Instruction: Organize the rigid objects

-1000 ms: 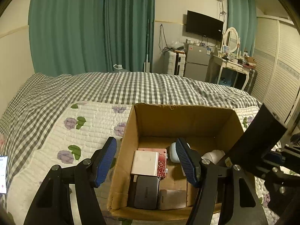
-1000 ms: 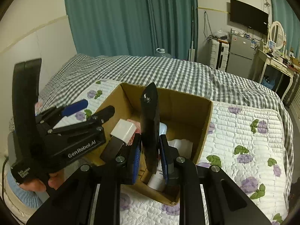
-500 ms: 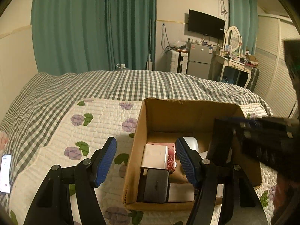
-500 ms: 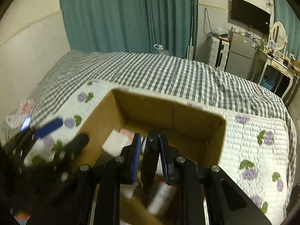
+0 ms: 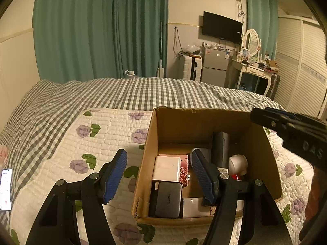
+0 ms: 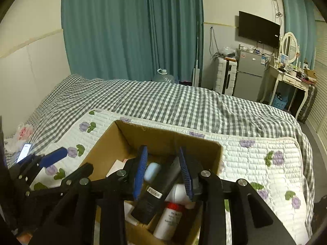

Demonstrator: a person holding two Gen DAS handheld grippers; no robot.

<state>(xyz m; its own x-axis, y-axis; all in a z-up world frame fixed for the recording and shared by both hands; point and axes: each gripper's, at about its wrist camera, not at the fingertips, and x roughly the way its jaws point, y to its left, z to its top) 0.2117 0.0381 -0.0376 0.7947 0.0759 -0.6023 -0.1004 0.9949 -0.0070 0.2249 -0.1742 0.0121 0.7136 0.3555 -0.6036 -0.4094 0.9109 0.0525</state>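
Observation:
A cardboard box (image 5: 204, 120) sits on the quilted bed and also shows in the right wrist view (image 6: 163, 132). It holds a white charger (image 5: 166, 168), a dark grey charger (image 5: 168, 200), a red floral case (image 5: 184, 171), a white bottle with a red cap (image 6: 169, 218) and a long black object (image 6: 157, 192) that leans inside. My right gripper (image 6: 163, 173) is open just above the box, with the black object lying free below it. My left gripper (image 5: 159, 177) is open and empty, straddling the box's left wall.
A phone (image 5: 5, 187) lies lit on the bed at the far left. A checked blanket (image 5: 122, 94) covers the bed beyond the floral quilt (image 5: 102, 134). A fridge, dresser and TV stand by the far wall.
My right gripper lowered the black object into the box and opened, letting it go. The left gripper shifted left and stayed open.

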